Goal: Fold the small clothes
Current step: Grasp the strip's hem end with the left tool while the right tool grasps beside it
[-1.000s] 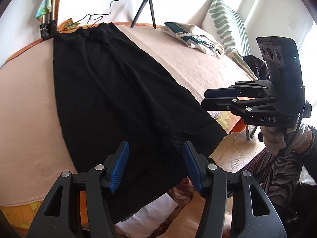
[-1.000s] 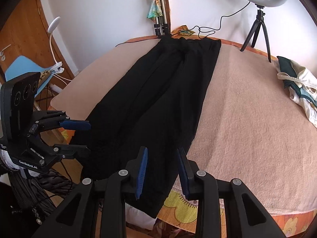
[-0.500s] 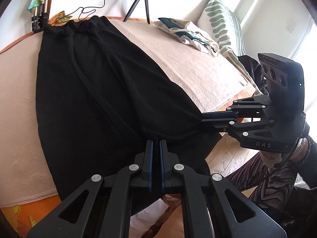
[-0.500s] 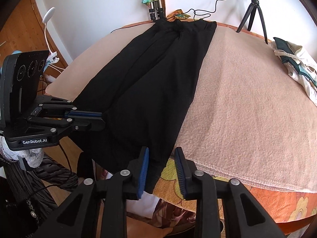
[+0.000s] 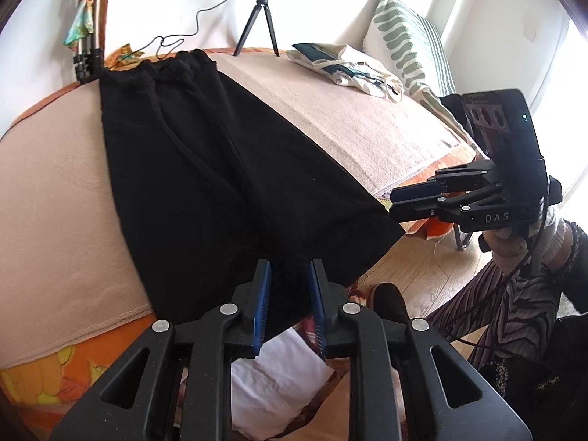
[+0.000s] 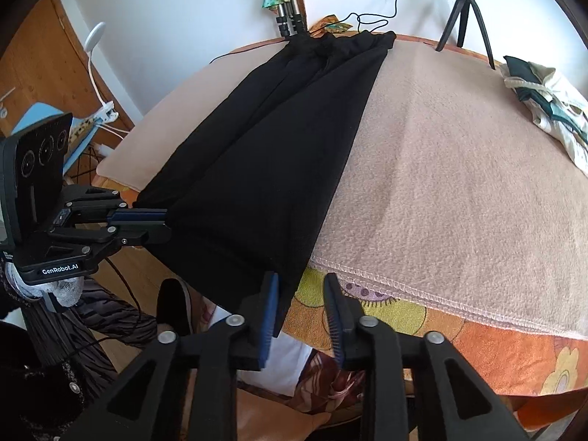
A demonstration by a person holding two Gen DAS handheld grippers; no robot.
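A pair of black trousers lies folded lengthwise on a beige blanket, waistband at the far end, leg hems hanging over the near table edge. It also shows in the right wrist view. My left gripper is partly open around the hem's left part; in the right wrist view its fingers sit at the hem's corner. My right gripper is open with its left finger at the hem's right corner. In the left wrist view it sits at the cloth's right edge.
A folded white and teal garment and a striped cushion lie at the far right. A ring-light tripod and a second stand stand at the far edge. The wood floor lies below the table edge.
My left gripper shut on the hem half a second ago and now stands partly open. Both grippers have drawn back a little towards the table edge. The right gripper has opened slightly wider.
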